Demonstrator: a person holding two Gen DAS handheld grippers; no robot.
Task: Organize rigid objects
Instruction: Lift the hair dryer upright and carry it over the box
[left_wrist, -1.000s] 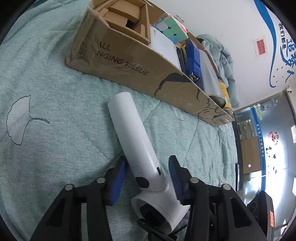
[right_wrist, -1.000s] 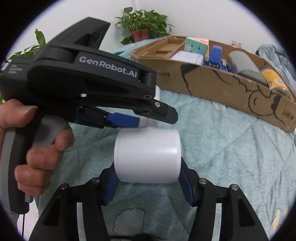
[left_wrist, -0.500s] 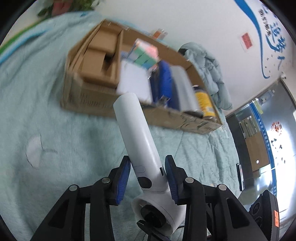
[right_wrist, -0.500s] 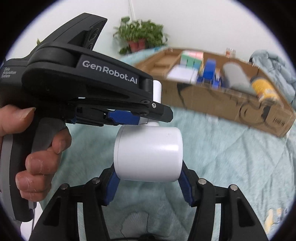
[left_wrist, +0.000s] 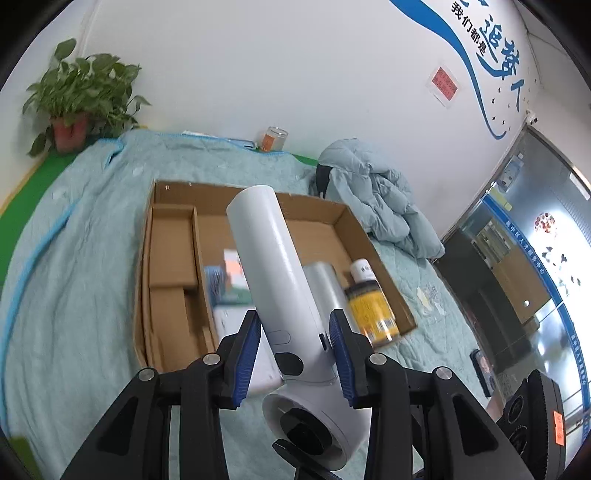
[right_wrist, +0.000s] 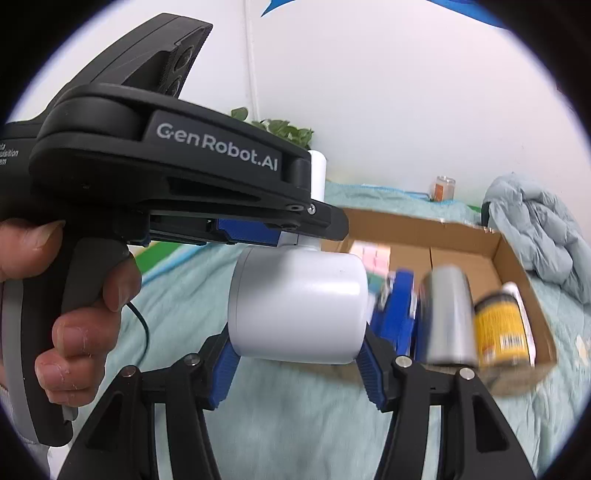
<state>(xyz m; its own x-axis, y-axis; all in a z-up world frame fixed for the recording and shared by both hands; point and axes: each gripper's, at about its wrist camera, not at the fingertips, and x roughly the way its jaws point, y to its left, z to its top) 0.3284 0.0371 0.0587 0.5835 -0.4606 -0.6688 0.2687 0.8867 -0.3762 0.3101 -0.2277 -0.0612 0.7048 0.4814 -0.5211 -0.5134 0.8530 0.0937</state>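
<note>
Gripping one white hair dryer (left_wrist: 280, 295) from both ends above the bed (left_wrist: 74, 295); left gripper (left_wrist: 295, 347) clenched on its handle; right gripper (right_wrist: 299, 363) clenched on its barrel; cardboard box (left_wrist: 177, 266) just beyond.

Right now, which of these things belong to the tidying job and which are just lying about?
Part of the job:
white hair dryer, held by left gripper and right gripper
cardboard box
yellow bottle
grey cylinder

Just lying about:
potted plant
blue jacket
glass jar
</note>
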